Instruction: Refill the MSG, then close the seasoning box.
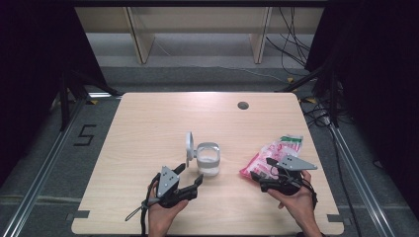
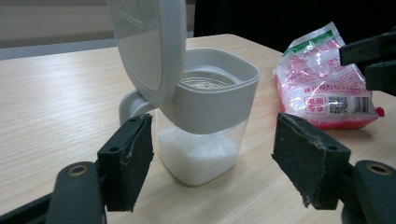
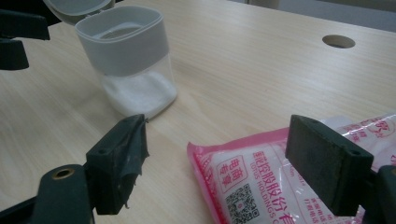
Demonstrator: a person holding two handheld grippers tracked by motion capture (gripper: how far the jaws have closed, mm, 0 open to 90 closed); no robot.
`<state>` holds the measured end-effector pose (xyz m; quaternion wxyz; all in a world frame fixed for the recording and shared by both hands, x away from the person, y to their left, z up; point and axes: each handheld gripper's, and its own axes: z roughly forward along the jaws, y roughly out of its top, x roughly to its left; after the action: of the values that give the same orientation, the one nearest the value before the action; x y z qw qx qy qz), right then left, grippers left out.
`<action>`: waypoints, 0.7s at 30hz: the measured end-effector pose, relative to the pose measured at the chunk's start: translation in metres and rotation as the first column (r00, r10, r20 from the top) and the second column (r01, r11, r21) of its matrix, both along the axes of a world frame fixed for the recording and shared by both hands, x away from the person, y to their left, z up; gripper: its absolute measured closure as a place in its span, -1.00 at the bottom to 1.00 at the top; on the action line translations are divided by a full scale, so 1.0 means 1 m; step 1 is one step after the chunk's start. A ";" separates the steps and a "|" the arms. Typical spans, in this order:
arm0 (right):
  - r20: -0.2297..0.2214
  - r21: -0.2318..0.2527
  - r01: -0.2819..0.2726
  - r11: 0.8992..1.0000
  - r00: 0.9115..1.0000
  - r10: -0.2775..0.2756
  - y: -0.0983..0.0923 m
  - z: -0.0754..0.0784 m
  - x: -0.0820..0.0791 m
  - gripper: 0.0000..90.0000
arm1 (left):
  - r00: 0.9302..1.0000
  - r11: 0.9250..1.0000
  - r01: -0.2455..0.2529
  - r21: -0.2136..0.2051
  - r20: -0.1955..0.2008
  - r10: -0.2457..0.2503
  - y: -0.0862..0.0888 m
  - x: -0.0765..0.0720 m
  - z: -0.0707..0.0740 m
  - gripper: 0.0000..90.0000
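- Left gripper (image 1: 190,174) held low at the near side of the wooden table (image 1: 148,128), aimed at the clear jar (image 1: 208,159); jaws spread wide, nothing pinched between them, pads clear of the jar's walls.
- From the left gripper view, jar (image 2: 201,130) framed between the two black pads (image 2: 130,161), just beyond them, standing upright near the table's middle.
- Grey collar around the jar's mouth; hinged grey lid (image 2: 149,46) flipped up and open, standing at the jar's left in the high view.
- White grains (image 2: 198,156) filling the jar's lower part only.
- Right gripper (image 1: 262,168) held at the near right of the table, over the near end of the pink-and-white bag (image 1: 274,153).
- From the right gripper view, jaws apart, bag (image 3: 261,177) lying flat on the table between and below them; right pad (image 3: 327,163) seemingly over the bag's edge, though contact not clear from this angle; no squeeze visible.
- Bag printed with pink lettering and a square code, green strip at its far end, well to the right of the jar and apart from it.
- Round hole (image 1: 242,105) set in the table's far side.
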<state>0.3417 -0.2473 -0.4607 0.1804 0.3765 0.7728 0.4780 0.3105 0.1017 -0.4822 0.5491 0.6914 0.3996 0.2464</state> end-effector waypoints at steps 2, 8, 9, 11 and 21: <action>-0.014 0.020 0.000 1.000 1.000 0.000 0.003 -0.002 -0.003 -0.51 | 1.000 1.000 -0.002 -0.006 -0.001 0.002 0.001 0.001 0.000 -0.38; -0.012 -0.014 -0.024 1.000 1.000 0.024 0.003 -0.003 -0.005 -0.51 | 1.000 1.000 -0.015 -0.001 0.002 0.015 0.005 0.001 0.001 -0.38; -0.009 -0.001 -0.023 1.000 1.000 0.023 0.003 -0.004 -0.006 -0.50 | 1.000 1.000 -0.016 0.005 0.003 0.016 0.006 0.001 0.002 -0.38; -0.002 -0.015 -0.025 1.000 1.000 0.025 0.002 -0.004 -0.006 -0.50 | 1.000 1.000 -0.024 0.007 0.000 0.024 0.008 0.001 0.002 -0.38; -0.012 -0.005 -0.040 0.999 0.999 0.040 0.001 -0.006 -0.008 -0.50 | 1.000 1.000 -0.026 0.015 0.011 0.026 0.011 0.003 0.001 -0.31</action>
<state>0.3336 -0.2461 -0.4668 0.1674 0.3634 0.7823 0.4775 0.3130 0.1125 -0.4813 0.5427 0.6890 0.4035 0.2604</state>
